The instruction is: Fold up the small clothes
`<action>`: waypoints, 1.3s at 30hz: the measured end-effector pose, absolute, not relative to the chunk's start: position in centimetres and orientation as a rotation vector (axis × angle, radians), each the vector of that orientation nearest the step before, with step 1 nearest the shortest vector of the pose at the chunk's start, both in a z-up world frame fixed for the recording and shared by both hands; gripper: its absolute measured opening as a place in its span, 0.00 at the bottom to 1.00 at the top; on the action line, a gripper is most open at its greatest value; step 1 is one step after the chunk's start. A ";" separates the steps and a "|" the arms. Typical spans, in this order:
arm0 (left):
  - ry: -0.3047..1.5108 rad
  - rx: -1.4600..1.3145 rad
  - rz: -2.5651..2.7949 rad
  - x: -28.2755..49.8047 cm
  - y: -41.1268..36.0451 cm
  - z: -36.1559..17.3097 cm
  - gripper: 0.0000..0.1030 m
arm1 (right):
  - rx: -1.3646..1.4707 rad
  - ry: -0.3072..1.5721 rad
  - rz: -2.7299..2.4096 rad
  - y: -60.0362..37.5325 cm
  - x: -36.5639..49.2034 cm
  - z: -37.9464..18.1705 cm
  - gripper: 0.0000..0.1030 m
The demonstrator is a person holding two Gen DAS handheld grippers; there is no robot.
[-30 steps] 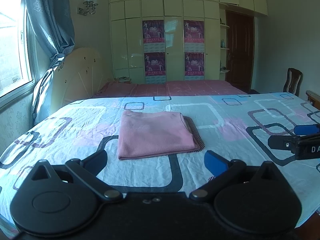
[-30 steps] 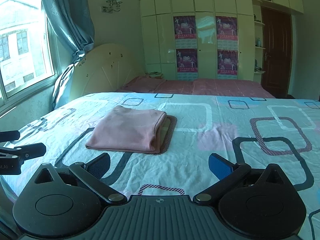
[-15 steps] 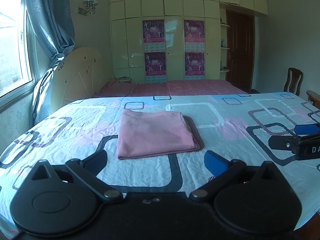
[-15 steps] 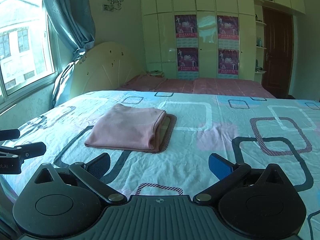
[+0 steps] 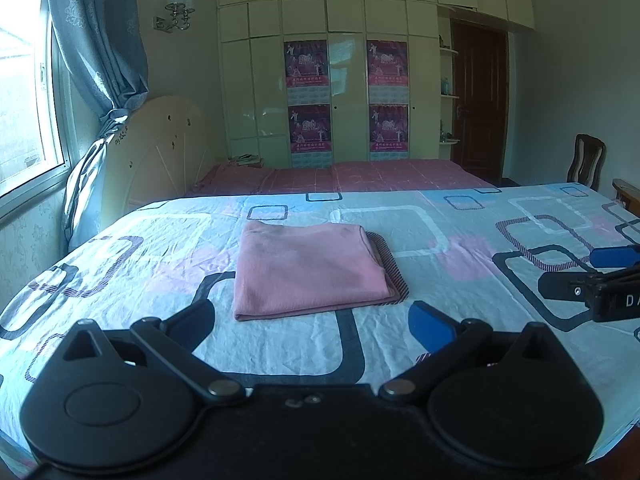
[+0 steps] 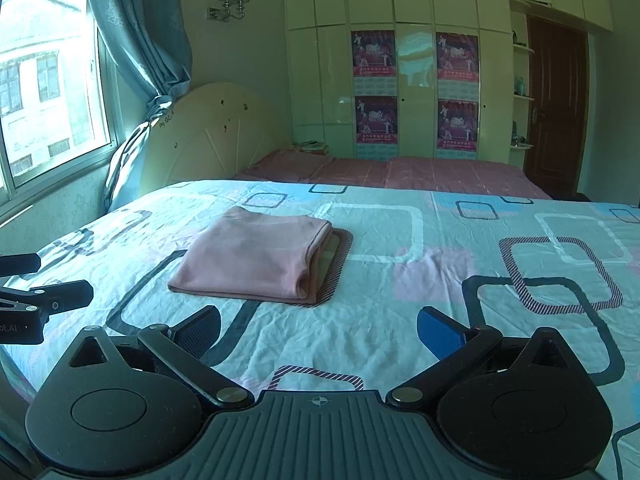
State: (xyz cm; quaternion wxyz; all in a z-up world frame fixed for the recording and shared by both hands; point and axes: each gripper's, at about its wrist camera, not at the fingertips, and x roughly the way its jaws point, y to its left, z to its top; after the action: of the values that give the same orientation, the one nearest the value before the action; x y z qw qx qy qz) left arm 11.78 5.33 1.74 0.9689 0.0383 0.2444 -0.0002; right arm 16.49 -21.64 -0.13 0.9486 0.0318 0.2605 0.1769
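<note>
The left gripper [image 5: 312, 326] is held low and level over the near edge of the bed [image 5: 472, 236], pointing across it toward the wardrobe [image 5: 348, 80]; its fingers [image 5: 430, 326] stand wide apart and hold nothing. The right gripper [image 6: 318, 330] sits in the same low, level pose just beside it, its fingers [image 6: 438, 334] likewise spread wide and empty; in the left wrist view the right gripper shows at the right border, and in the right wrist view the left gripper [image 6: 36, 280] shows at the left border, so the two are side by side and apart from each other.

The pink garment [image 5: 308, 268] lies folded into a flat rectangle on the patterned sheet [image 6: 460, 280], ahead of both grippers and touched by neither; seen from the right wrist, its layered open edge faces right, and its left and near edges are smooth folds; it partly covers a dark striped square printed on the sheet.

Bare sheet runs between the garment's near edge and both sets of fingers; a wide stretch of sheet lies to the garment's right, and a narrower one to its left toward the headboard [image 6: 212, 132] and the curtain [image 6: 144, 40]; beyond the garment the sheet ends at a second, pink-covered bed [image 5: 360, 176]; a wooden chair [image 5: 588, 160] stands off the far right corner.
</note>
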 end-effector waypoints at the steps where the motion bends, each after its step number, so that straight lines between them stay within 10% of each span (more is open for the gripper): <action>1: 0.494 0.076 -0.002 11.8 5.3 1.8 0.99 | 0.065 0.531 0.359 -21.6 16.5 -0.1 1.00; 39: 0.497 0.083 -0.011 11.9 5.4 1.7 0.99 | 0.041 0.538 0.362 -22.0 16.6 -0.5 1.00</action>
State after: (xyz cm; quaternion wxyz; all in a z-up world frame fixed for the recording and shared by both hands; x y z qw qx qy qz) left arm 11.87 5.41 1.75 0.9684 0.0410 0.2459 -0.0054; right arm 16.57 -22.03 -0.49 0.9477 0.0201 0.2643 0.1778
